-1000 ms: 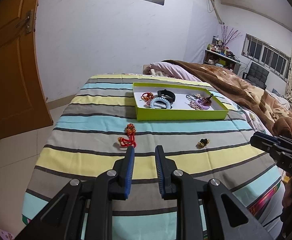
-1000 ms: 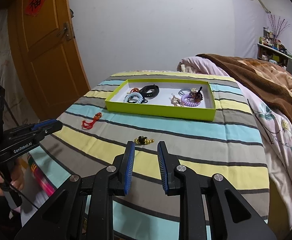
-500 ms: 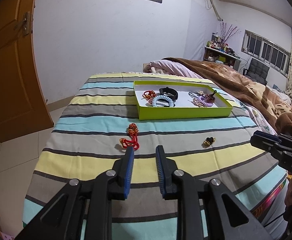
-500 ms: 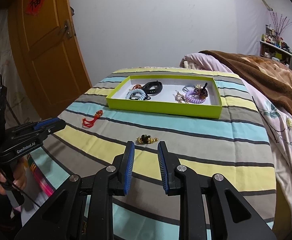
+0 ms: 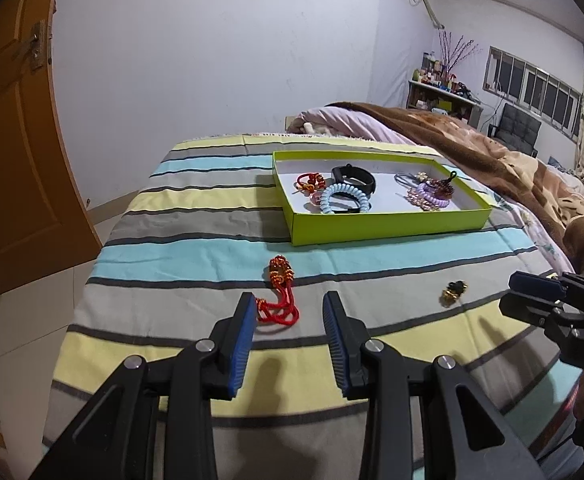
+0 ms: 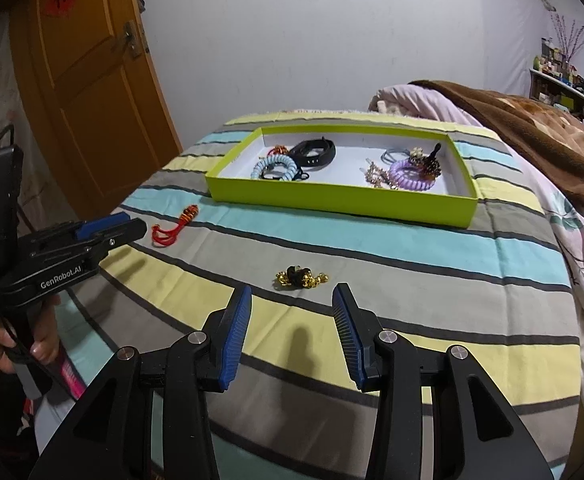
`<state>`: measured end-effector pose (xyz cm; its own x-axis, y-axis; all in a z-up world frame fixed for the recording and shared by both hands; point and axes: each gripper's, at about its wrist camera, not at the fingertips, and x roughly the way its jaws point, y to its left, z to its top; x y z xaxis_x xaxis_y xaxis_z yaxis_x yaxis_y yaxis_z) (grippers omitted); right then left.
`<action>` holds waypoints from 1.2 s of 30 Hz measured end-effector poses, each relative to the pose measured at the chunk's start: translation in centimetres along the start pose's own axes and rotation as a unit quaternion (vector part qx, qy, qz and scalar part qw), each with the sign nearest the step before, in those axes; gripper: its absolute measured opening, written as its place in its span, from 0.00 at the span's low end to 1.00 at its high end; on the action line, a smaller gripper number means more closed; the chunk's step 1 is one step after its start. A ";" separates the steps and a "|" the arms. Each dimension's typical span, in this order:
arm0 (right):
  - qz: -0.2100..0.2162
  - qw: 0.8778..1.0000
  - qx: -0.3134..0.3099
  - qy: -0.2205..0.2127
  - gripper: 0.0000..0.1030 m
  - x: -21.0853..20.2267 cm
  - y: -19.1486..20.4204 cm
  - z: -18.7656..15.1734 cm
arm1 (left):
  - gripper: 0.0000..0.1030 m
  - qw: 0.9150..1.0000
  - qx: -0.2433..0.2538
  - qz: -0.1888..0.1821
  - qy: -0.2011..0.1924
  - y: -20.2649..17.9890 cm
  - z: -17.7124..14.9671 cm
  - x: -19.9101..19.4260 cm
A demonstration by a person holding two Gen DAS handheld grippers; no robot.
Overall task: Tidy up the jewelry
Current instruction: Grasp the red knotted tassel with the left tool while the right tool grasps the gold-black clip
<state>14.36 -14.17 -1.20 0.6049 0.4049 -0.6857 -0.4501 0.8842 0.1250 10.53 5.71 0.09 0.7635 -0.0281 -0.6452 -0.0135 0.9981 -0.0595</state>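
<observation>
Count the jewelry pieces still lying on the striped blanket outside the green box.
2. The red cord bracelet lies just ahead of the left gripper; the gold-and-black charm piece lies just ahead of the right gripper. Both are short of the green box. None appears hidden.

Both sets of jaws have just been opened wide, nothing between the pads. The left gripper (image 5: 287,300) has been brought down and closer to the red charm (image 5: 279,297); the right gripper (image 6: 292,294) closer to the gold charm (image 6: 300,277), now at mid-frame.
</observation>
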 end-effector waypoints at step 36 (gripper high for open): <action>-0.046 0.997 -0.020 0.062 0.24 5.5 0.1 1.4 | 0.04 0.997 0.013 -0.001 0.077 -0.5 1.2 5.1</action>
<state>18.57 -11.57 -3.91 0.5606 0.2891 -0.7760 -0.4235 0.9054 0.0314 15.27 5.10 -2.25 0.6559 -0.0360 -0.7540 0.0060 0.9991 -0.0425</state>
